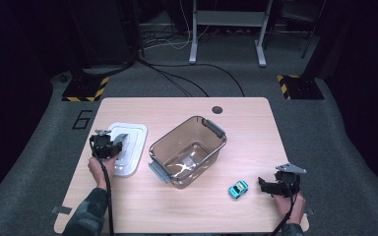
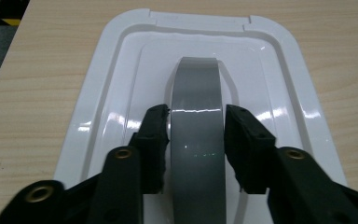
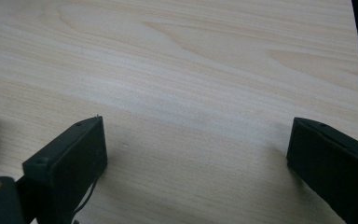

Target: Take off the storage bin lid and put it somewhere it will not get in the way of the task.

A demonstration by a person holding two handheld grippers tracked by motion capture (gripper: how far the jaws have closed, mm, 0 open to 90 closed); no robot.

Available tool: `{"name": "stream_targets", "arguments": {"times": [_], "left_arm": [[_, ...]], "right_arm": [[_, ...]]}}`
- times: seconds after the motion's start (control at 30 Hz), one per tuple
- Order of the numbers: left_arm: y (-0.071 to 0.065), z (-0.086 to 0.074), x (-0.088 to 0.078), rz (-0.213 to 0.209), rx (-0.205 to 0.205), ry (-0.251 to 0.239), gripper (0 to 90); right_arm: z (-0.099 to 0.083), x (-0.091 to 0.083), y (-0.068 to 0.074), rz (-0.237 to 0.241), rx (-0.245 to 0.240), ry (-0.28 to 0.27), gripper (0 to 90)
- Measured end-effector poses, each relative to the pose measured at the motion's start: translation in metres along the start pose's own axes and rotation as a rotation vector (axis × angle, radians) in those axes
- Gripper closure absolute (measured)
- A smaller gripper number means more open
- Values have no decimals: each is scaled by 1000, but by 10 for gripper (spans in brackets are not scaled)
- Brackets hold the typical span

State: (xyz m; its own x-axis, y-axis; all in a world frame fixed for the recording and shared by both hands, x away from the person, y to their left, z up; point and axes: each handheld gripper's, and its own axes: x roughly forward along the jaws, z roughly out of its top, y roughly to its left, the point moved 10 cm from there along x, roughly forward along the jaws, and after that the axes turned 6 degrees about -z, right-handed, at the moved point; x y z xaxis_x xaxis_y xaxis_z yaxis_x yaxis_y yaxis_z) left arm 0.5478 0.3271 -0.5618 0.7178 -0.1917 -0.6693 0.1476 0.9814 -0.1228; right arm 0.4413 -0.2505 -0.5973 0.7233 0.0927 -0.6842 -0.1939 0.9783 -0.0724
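Note:
A white lid (image 1: 134, 132) lies flat on the table's left side, with a grey arched handle (image 2: 196, 88) along its middle. My left gripper (image 1: 120, 143) sits low over the lid with its jaws on either side of that handle (image 2: 197, 116). The pads stand a hair off the handle's edges, so the gripper is open. A clear brownish box (image 1: 176, 133) with grey side handles stands open in the table's middle. A small blue toy car (image 1: 238, 189) rests at the front right. Just right of the car, my right gripper (image 1: 262, 183) is open wide over bare wood (image 3: 196, 140).
The wooden table (image 1: 187, 105) has a small round hole (image 1: 217, 109) near its far edge. Grey carpet, cables and stand legs lie beyond it. The right gripper is close to the table's front right corner.

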Motion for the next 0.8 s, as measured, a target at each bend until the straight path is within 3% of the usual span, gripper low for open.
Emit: {"name": "stream_targets", "arguments": {"times": [0.07,0.43,0.5,0.63,0.67,0.8], "left_arm": [[-1,0,0,-10,-3,4,461],[-13,5,-16,-65,61,16,216],[-16,4,-18,-79,81,43,160],[-19,4,-27,-96,108,53,122],[-20,2,-30,-101,116,75,103],[-22,-1,-41,-110,140,68,55]], "right_arm": [[0,0,0,0,0,0,42],[0,0,0,0,0,0,42],[0,0,0,0,0,0,42],[0,0,0,0,0,0,42],[0,0,0,0,0,0,42],[0,0,0,0,0,-1,42]]}}
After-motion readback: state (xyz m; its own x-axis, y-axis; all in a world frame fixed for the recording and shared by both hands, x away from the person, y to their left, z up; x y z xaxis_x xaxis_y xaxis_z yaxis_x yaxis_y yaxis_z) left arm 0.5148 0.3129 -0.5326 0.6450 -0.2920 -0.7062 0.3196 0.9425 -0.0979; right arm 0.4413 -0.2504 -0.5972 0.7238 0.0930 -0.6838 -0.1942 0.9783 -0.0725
